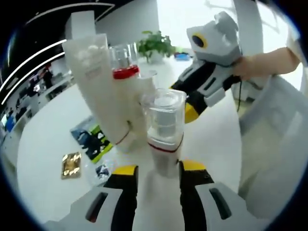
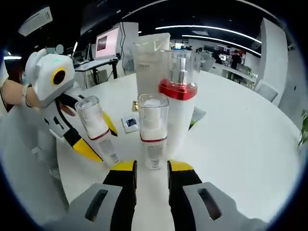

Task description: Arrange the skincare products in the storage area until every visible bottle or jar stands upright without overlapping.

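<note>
- A round white table (image 2: 240, 144), smooth and matte, stands in an open office with ceiling strip lights, desks and monitors behind it. A potted plant (image 1: 154, 45) sits at the far edge in the left gripper view.
- Left of the left gripper's (image 1: 159, 168) fingers lie flat bits of clutter: a shiny gold packet (image 1: 71, 164) and a colourful leaflet (image 1: 91, 137). Both are well apart from the bottles.
- The left gripper's jaws are closed on a small bottle (image 1: 163, 130), which has a white body, a thin red band and a clear, boxy cap. In the right gripper view it leans between those yellow-tipped fingers. It is probably held this way so it can be set down straight beside the others.
- Beyond the left fingers and to their left rises a tall white tube (image 1: 91, 82), a soft squeezable plastic shape standing on its narrower end. Being wide at the top, it would likely tip easily.
- Just beside the tube stands the red-collared bottle (image 2: 178, 96), a glossy white cylinder with a pump under a clear cap. It is upright, ahead and slightly right of the right gripper's (image 2: 151, 166) fingers.
- A second small bottle (image 2: 153, 125) stands upright directly ahead of the right fingers. The jaws are parted, bracketing its base with slim gaps either side, seemingly to steady or nudge it.
- The group sits very close together, so I judge that spacing is the remaining work.
</note>
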The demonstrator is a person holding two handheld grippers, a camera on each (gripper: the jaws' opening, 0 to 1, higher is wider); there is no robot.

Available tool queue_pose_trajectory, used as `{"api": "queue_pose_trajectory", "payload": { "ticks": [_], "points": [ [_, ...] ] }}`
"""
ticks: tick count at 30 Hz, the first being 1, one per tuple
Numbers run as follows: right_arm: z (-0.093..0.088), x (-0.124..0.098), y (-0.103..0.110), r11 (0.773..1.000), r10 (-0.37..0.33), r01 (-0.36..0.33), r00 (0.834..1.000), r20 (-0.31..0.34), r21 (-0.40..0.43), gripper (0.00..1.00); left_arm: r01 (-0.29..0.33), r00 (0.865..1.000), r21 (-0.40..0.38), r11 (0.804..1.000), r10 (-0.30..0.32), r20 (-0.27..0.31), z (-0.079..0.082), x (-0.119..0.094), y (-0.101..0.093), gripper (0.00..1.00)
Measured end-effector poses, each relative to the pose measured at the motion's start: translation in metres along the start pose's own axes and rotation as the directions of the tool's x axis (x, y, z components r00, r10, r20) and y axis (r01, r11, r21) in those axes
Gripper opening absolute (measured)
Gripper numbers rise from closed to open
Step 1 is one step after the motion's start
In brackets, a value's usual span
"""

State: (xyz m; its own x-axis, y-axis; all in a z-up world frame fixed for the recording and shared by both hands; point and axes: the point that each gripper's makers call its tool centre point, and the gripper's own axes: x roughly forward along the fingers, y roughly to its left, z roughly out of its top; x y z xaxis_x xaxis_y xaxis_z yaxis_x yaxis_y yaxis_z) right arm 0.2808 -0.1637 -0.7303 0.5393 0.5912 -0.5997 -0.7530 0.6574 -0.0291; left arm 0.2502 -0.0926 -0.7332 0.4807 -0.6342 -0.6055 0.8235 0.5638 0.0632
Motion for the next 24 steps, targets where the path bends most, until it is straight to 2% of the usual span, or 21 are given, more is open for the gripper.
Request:
{"api": "queue_pose_trajectory", "payload": {
  "ticks": [6,14,24],
  "points": [
    [-0.002,0.004,0.002,1.0,0.015,-0.015,1.0,0.003,0.021,0.23,-0.005,1.0,-0.006,1.0,0.005,-0.03,-0.007,0.002,0.001,0.31],
    [-0.003,0.005,-0.009,0.999,0.001,-0.001,1.0,0.001,0.034,0.22,-0.009,0.999,-0.027,1.0,0.008,-0.037,-0.007,0.005,0.005,0.29],
    [-0.006,0.005,-0.015,0.999,0.003,-0.003,1.0,-0.003,0.045,0.18,-0.015,0.998,-0.05,0.999,0.012,-0.06,-0.012,0.011,0.009,0.22]
  ]
}}
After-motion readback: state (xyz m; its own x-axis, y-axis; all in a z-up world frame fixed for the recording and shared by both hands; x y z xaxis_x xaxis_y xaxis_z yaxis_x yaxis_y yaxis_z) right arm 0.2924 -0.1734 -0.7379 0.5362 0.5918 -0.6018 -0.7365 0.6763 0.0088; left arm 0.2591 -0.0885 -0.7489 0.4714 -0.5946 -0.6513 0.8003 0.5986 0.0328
